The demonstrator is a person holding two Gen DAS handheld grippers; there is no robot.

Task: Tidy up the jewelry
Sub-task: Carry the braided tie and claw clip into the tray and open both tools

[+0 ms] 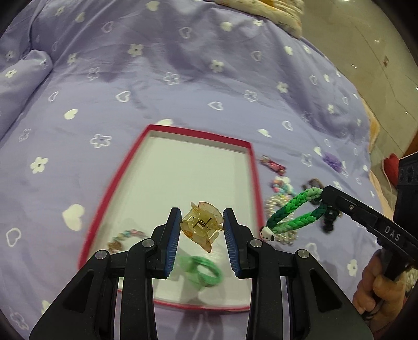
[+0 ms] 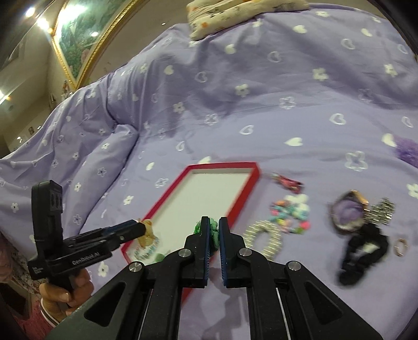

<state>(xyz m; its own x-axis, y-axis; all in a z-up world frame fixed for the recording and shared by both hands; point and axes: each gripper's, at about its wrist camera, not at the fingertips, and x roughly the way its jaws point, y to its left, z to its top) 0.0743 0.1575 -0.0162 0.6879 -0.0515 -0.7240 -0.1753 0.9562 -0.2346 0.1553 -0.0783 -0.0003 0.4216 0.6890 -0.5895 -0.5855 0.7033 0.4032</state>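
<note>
A red-rimmed shallow box with a white floor lies on the purple bedspread; it also shows in the right wrist view. My left gripper is shut on an amber hair claw and holds it above the box's near part; the claw shows in the right wrist view. My right gripper is shut on a green braided bracelet, whose loop with a small panda charm hangs by the box's right rim. A green band and a beaded bracelet lie in the box.
Right of the box on the bedspread lie a pink clip, a pastel bead bracelet, a silver rhinestone hoop, a purple scrunchie, a black scrunchie and a small ring. A floral pillow lies at the far edge.
</note>
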